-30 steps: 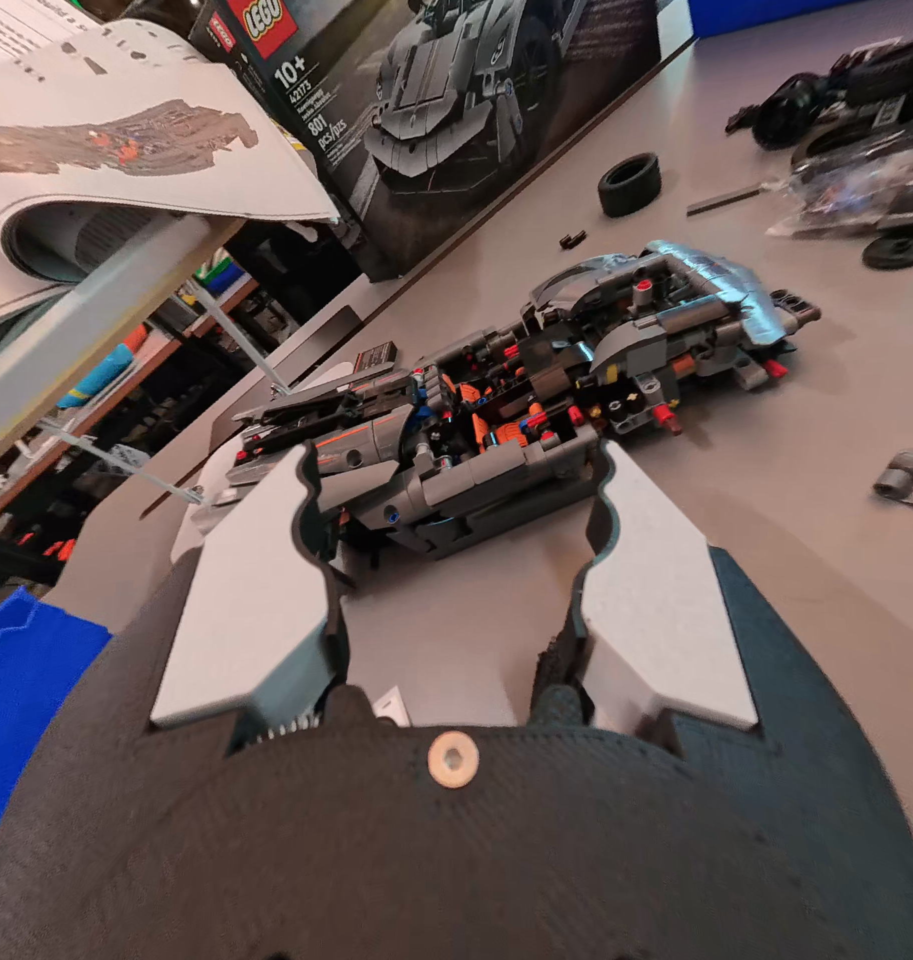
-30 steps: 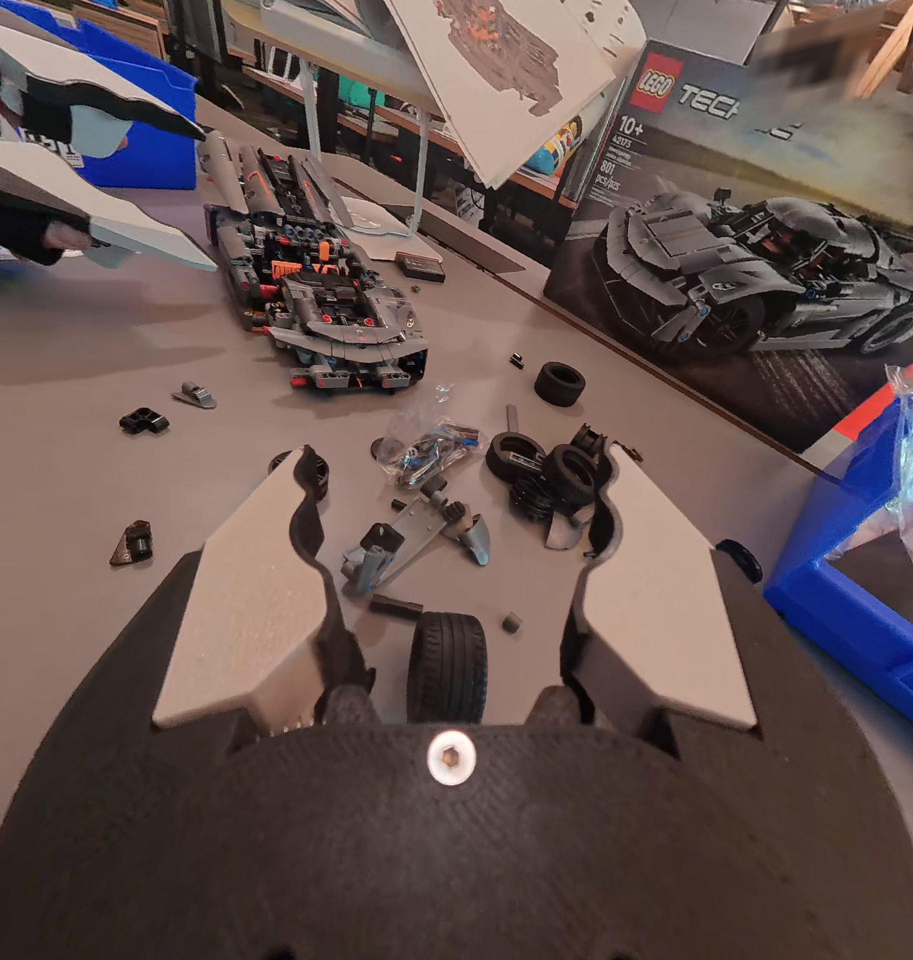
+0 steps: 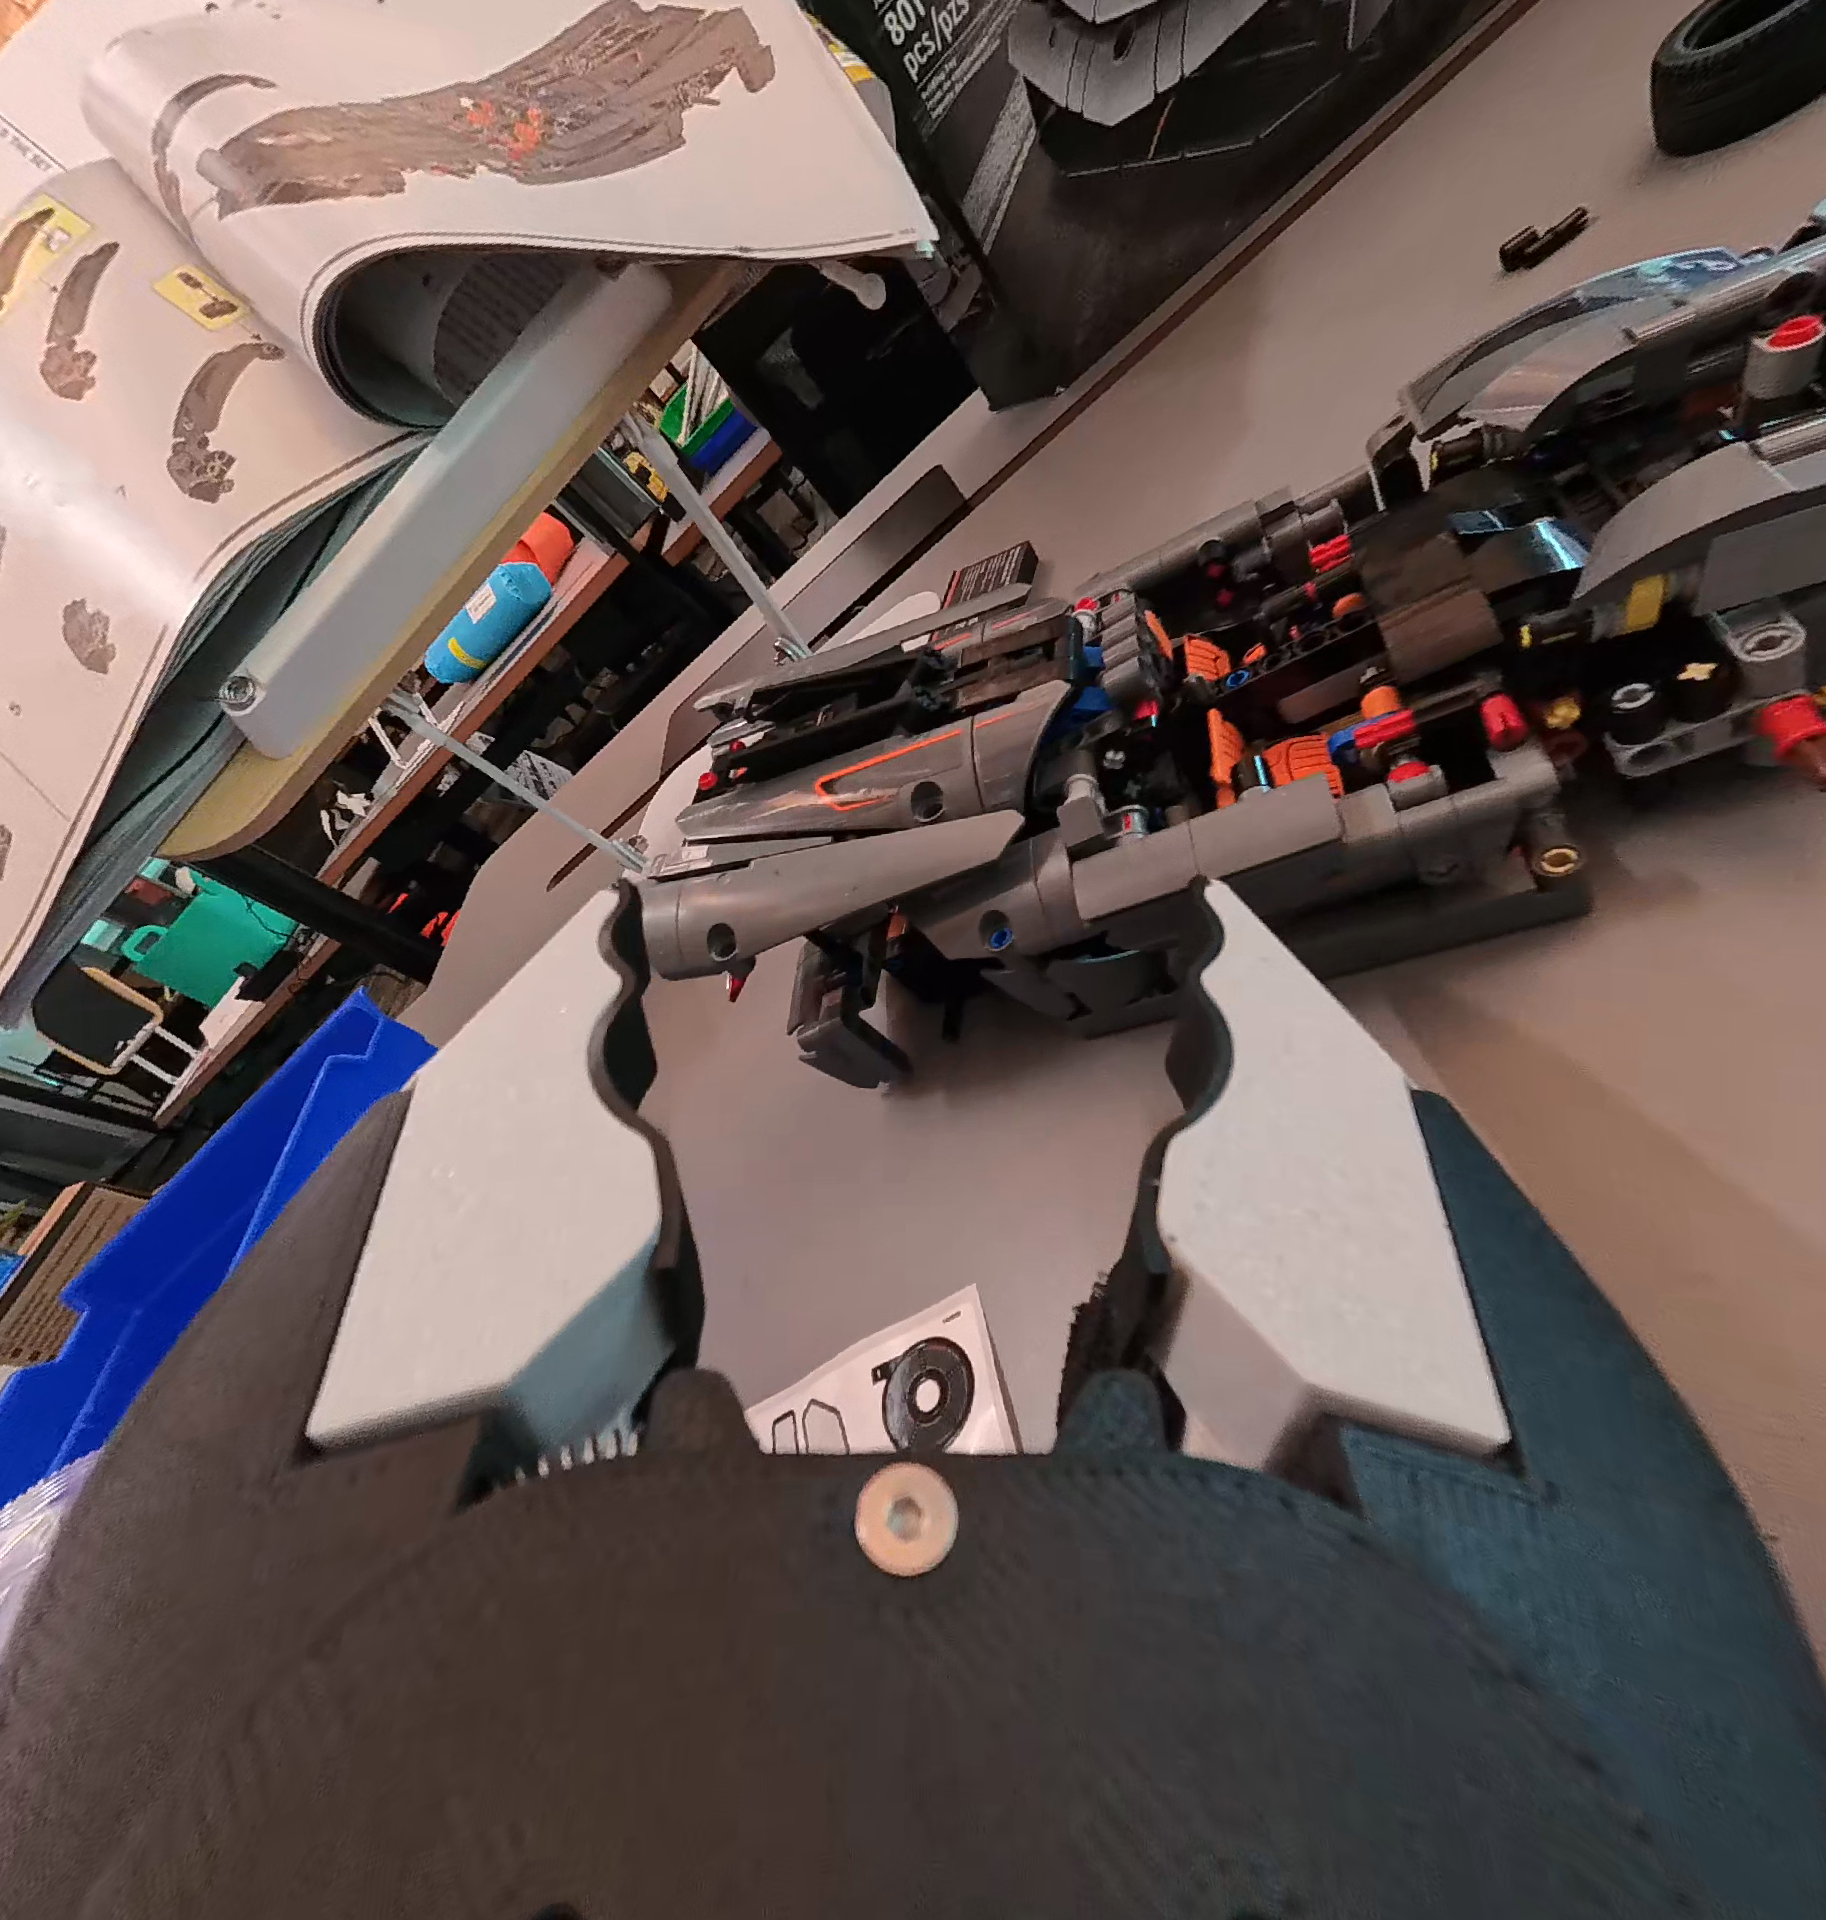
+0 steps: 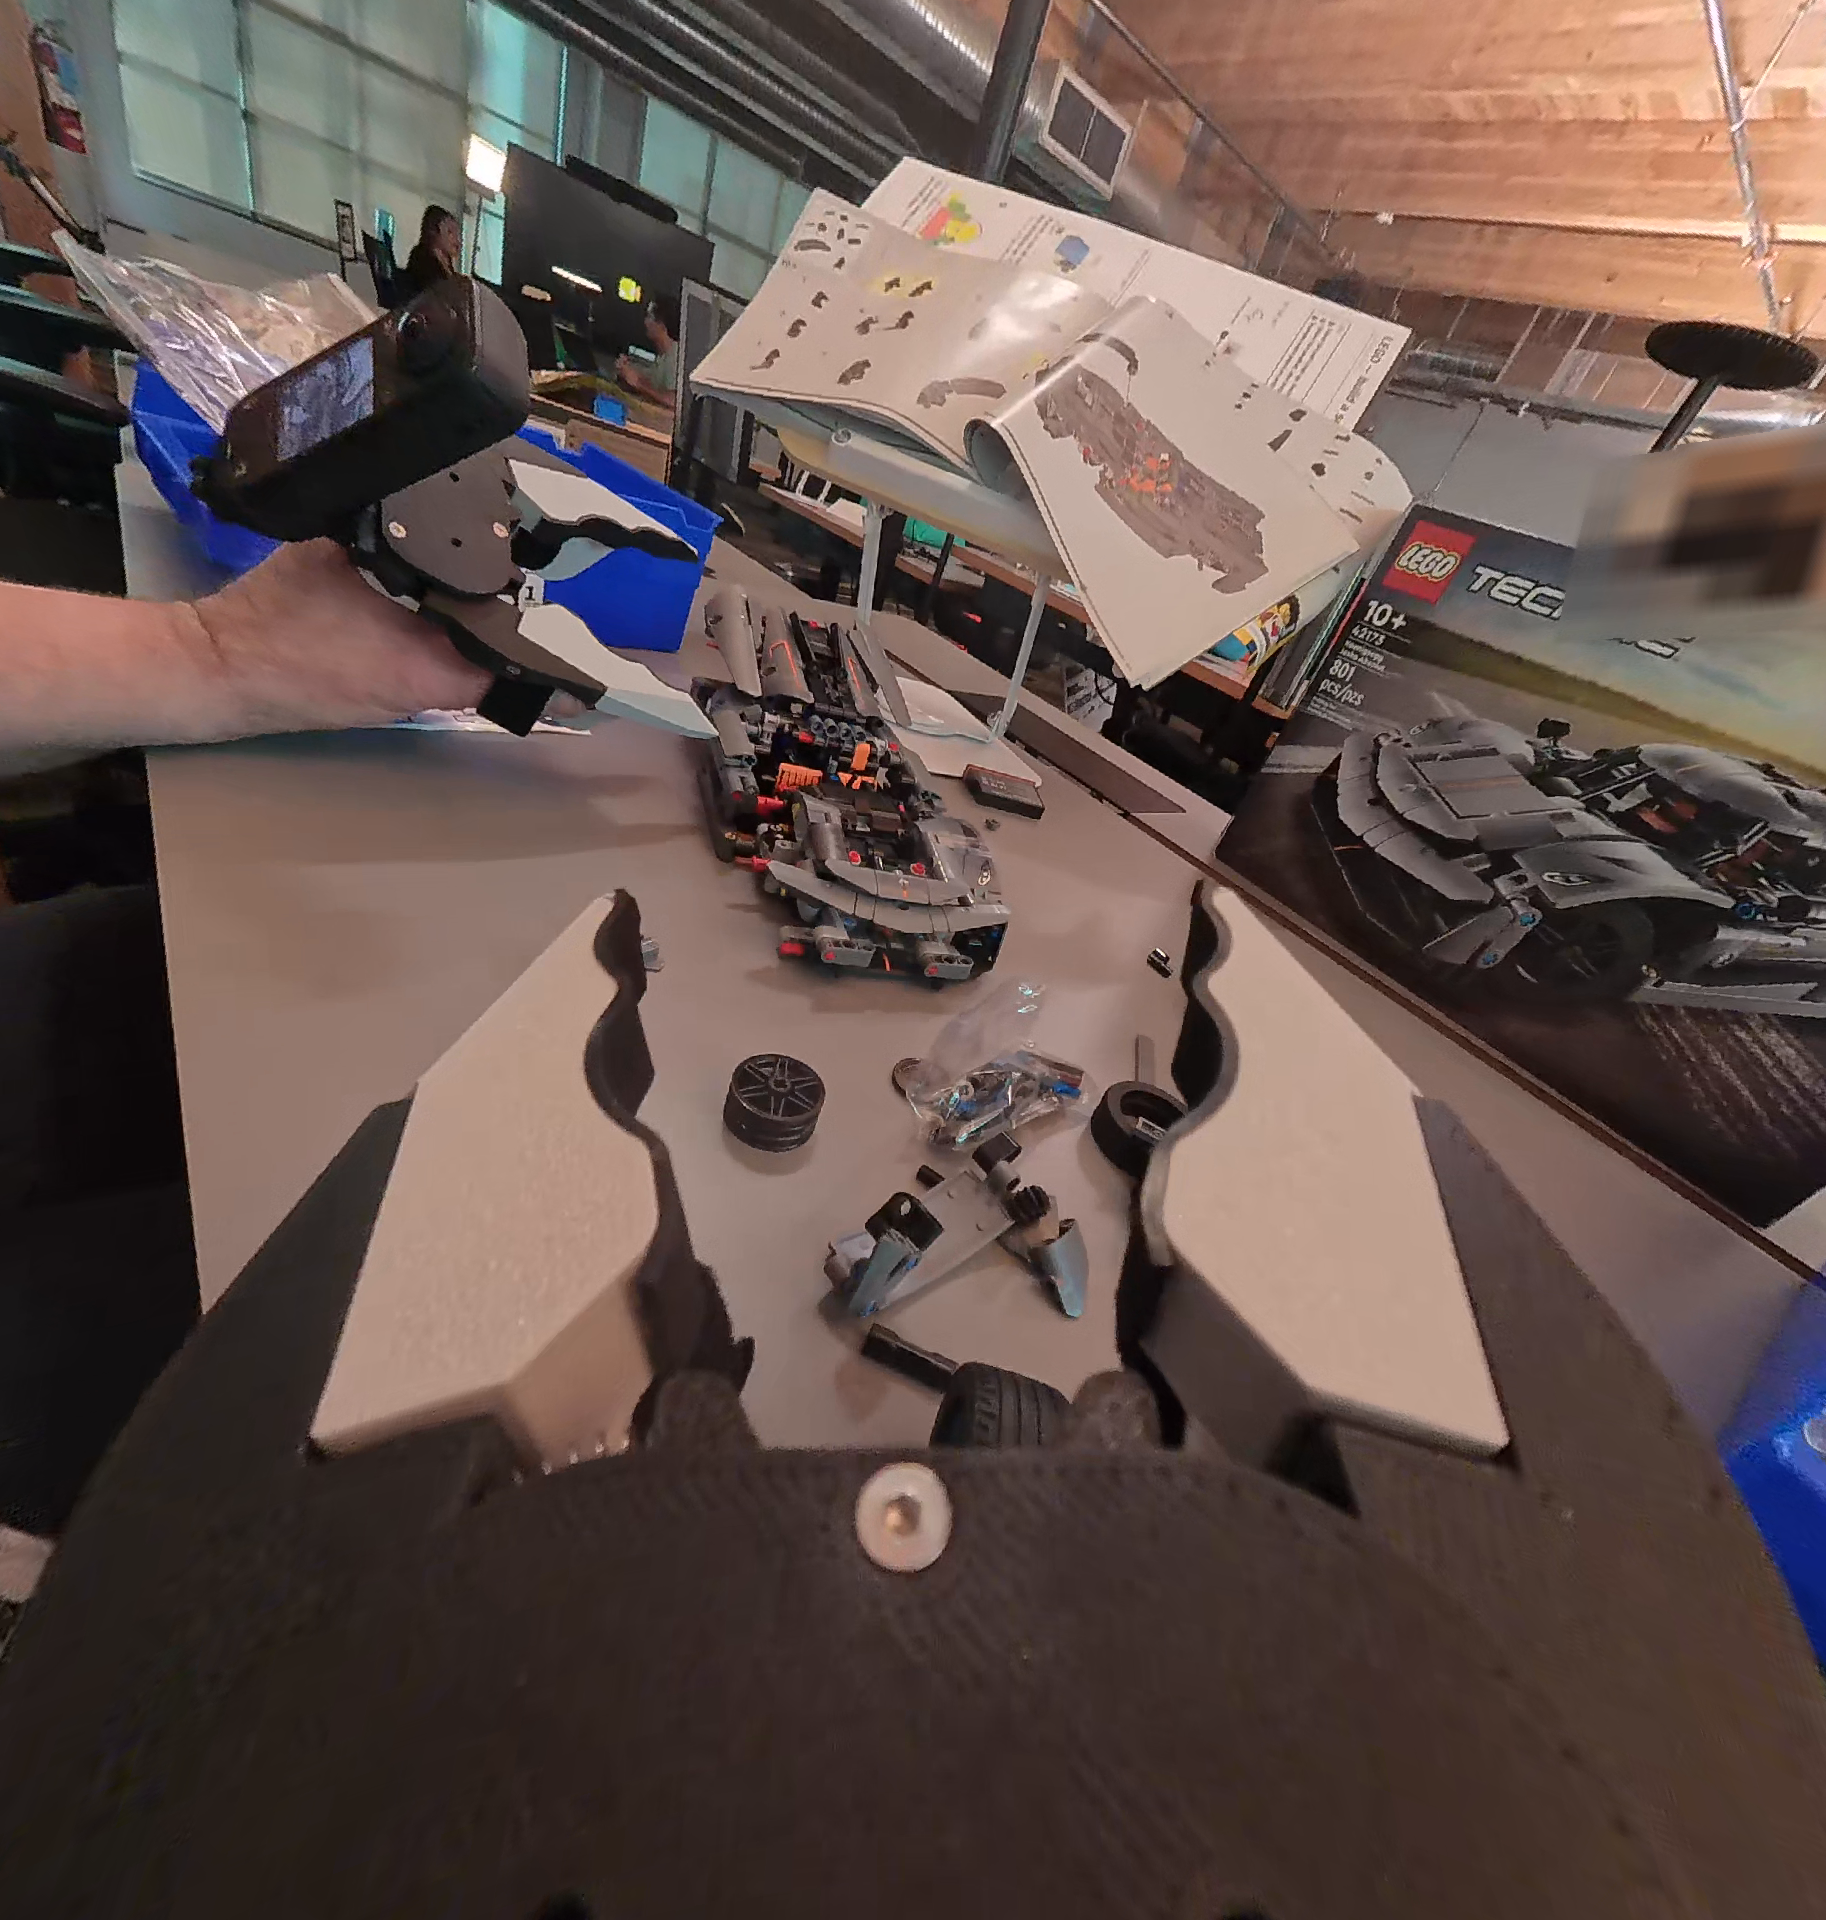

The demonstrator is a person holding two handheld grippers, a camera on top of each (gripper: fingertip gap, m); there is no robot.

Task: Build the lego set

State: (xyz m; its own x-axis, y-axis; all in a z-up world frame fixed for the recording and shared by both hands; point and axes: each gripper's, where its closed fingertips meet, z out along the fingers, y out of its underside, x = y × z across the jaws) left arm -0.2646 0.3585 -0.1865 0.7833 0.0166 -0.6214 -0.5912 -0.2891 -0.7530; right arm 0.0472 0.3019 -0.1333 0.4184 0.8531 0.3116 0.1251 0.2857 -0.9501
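Closer now: left gripper (image 3: 914,914), jaws apart, at partly built grey car model (image 3: 1252,748); right gripper (image 4: 909,914) likewise apart; printed set box (image 4: 1574,790) behind.

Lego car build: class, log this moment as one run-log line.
left hand-held gripper: open, at car chassis end | right hand-held gripper: open, above loose parts | wheels unfitted
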